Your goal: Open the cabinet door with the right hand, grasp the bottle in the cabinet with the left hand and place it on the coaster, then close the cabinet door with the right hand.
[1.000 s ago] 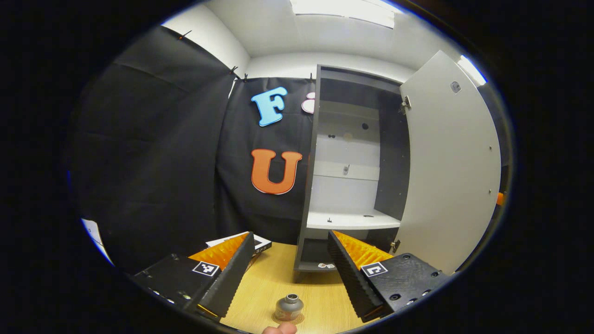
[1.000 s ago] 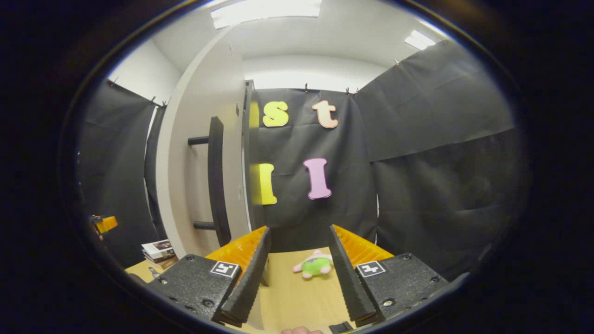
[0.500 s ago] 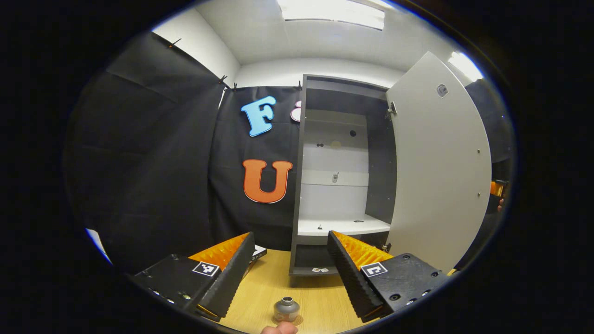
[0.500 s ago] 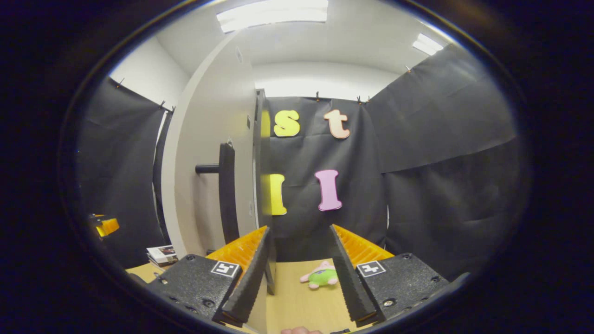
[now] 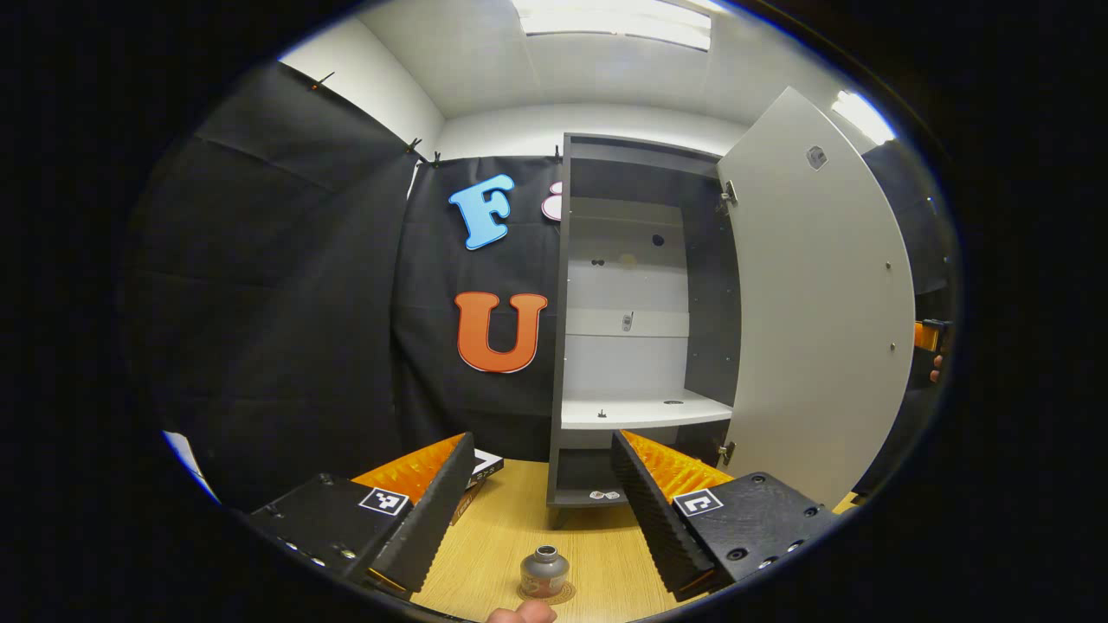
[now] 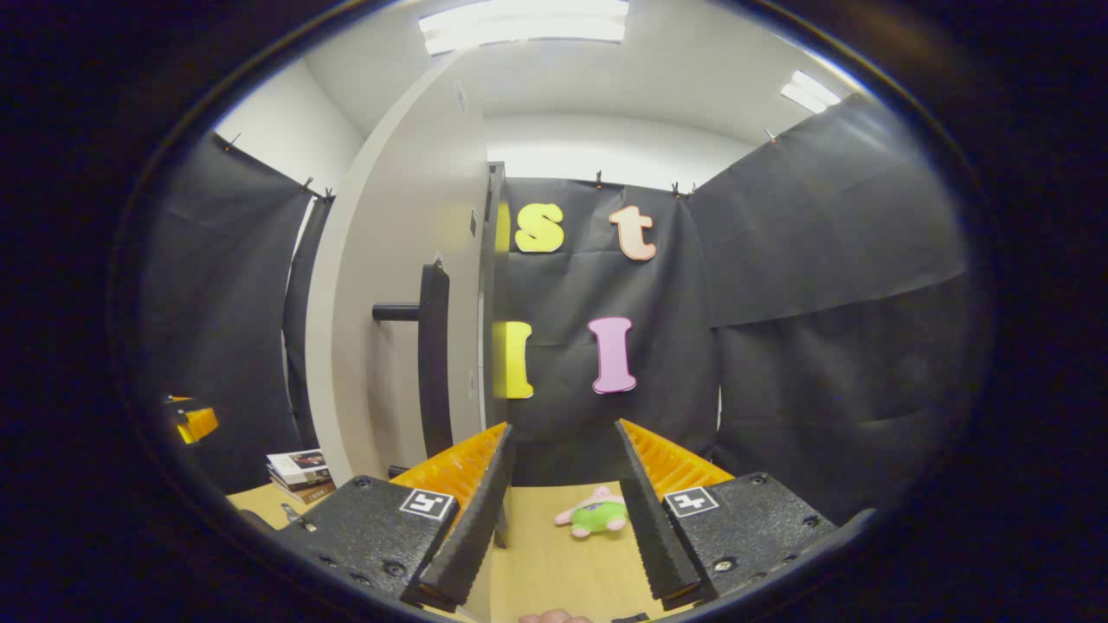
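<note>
The dark cabinet [image 5: 558, 346] stands open, its pale door [image 5: 822, 303] swung out to the right. A small grey bottle [image 5: 544, 569] stands upright on a round coaster [image 5: 561, 595] on the wooden table, low between my left fingers and untouched. My left gripper [image 5: 542, 438] is open and points at the cabinet. In the right gripper view the door [image 6: 389, 285] shows its outer face with a black bar handle [image 6: 432, 355]. My right gripper [image 6: 563, 426] is open, with the handle just left of its left finger [image 6: 472, 510].
A green and pink plush toy [image 6: 593, 512] lies on the table ahead of the right gripper. A stack of books [image 6: 299, 472] sits left of the door, also seen as books [image 5: 485, 467] beside the cabinet. A hand [image 5: 935, 374] shows past the door's edge.
In the right gripper view the door handle has shifted right, closer to the left finger. The left gripper view has drifted slightly; the bottle stays on the coaster. Both grippers stay open.
</note>
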A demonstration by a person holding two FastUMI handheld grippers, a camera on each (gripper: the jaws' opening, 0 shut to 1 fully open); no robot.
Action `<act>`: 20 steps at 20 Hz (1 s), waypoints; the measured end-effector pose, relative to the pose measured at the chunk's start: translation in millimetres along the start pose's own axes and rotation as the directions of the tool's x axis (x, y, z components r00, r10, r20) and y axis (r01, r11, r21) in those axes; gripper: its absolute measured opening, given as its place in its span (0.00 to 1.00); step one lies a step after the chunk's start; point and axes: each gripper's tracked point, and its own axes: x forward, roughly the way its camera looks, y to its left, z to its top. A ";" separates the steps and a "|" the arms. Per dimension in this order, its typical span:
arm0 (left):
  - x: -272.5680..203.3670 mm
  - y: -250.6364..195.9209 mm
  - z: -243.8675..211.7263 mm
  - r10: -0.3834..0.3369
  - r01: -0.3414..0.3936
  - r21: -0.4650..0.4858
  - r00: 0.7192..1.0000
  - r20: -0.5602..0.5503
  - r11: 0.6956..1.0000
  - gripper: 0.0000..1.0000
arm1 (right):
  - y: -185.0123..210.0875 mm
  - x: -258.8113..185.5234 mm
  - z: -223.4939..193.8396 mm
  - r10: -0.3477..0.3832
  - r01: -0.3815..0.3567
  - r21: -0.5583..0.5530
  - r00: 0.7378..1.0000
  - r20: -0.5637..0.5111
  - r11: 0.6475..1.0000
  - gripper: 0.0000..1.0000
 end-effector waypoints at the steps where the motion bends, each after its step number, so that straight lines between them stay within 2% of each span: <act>1: -0.2 0.4 0.8 -0.002 0.002 0.003 1.000 0.004 1.000 0.95 | 9.7 1.5 -2.0 0.034 -0.034 0.018 0.999 -0.005 0.999 0.75; 4: -0.4 1.1 -1.3 -0.008 0.008 0.008 1.000 0.002 1.000 0.95 | 45.7 3.5 -3.9 0.143 -0.142 0.054 0.990 -0.007 0.988 0.75; 7: 0.3 9.8 -3.3 0.002 -0.002 0.018 1.000 -0.002 1.000 0.95 | 88.6 8.3 -8.4 0.249 -0.247 0.065 0.968 -0.017 0.967 0.75; 8: 0.4 13.5 -4.2 0.007 -0.007 0.016 1.000 -0.004 1.000 0.95 | 103.7 7.6 -9.4 0.276 -0.274 0.066 0.961 -0.016 0.959 0.71; 9: -0.7 17.2 -4.7 0.011 -0.011 0.014 1.000 -0.006 1.000 0.95 | 120.2 3.3 -10.7 0.300 -0.299 0.068 0.954 -0.011 0.952 0.75; 10: -0.6 20.0 -5.5 0.014 -0.014 0.011 1.000 -0.007 1.000 0.95 | 134.3 4.2 -11.7 0.323 -0.322 0.071 0.946 -0.008 0.944 0.71; 11: -0.3 23.7 -6.6 0.020 -0.020 0.011 1.000 -0.009 1.000 0.95 | 146.8 6.2 -14.0 0.345 -0.343 0.076 0.938 -0.011 0.936 0.75; 13: -0.3 30.5 -8.2 0.028 -0.028 0.015 1.000 -0.011 1.000 0.95 | 173.4 15.7 -16.1 0.387 -0.385 0.077 0.922 -0.019 0.920 0.75; 14: -0.4 33.6 -9.1 0.032 -0.032 0.016 0.999 -0.010 0.999 0.95 | 186.0 21.3 -16.8 0.404 -0.401 0.074 0.915 -0.022 0.913 0.71; 15: -0.7 36.4 -11.2 0.036 -0.036 0.016 0.999 -0.010 0.999 0.95 | 199.3 27.3 -19.3 0.420 -0.418 0.068 0.907 -0.025 0.906 0.75; 20: -0.1 48.0 -21.3 0.052 -0.051 0.015 0.998 -0.030 0.999 0.95 | 271.3 64.9 -35.2 0.491 -0.488 0.057 0.871 -0.037 0.871 0.76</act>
